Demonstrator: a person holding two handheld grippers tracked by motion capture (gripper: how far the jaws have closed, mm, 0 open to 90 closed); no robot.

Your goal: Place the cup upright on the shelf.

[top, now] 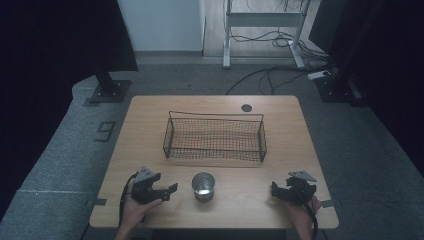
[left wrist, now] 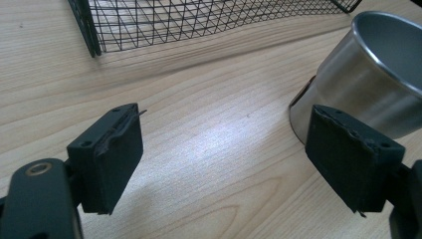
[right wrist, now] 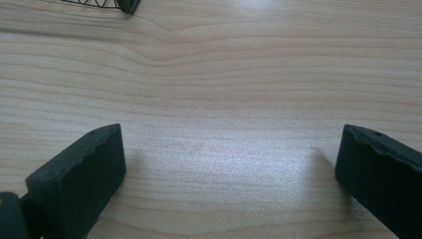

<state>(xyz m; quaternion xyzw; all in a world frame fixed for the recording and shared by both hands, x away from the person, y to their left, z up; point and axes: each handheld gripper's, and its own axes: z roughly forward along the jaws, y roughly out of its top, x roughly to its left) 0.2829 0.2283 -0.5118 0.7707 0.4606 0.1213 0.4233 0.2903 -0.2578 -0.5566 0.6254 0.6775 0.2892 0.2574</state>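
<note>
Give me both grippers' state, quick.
Left gripper: open, holding nothing, cup beside its right jaw.
Right gripper: open, holding nothing, bare table between jaws.

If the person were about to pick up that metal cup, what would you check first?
1. Left tool open: ok, jaws wide apart with nothing between them.
2. Right tool open: ok, bare table between its jaws.
3. Steel cup upright: ok, mouth facing up.
4. Cup between the left tool's jaws: not ok, it stands off beside one jaw.
5. Wire basket free of things inside: ok.
6. Cup's contents: cannot tell.
</note>
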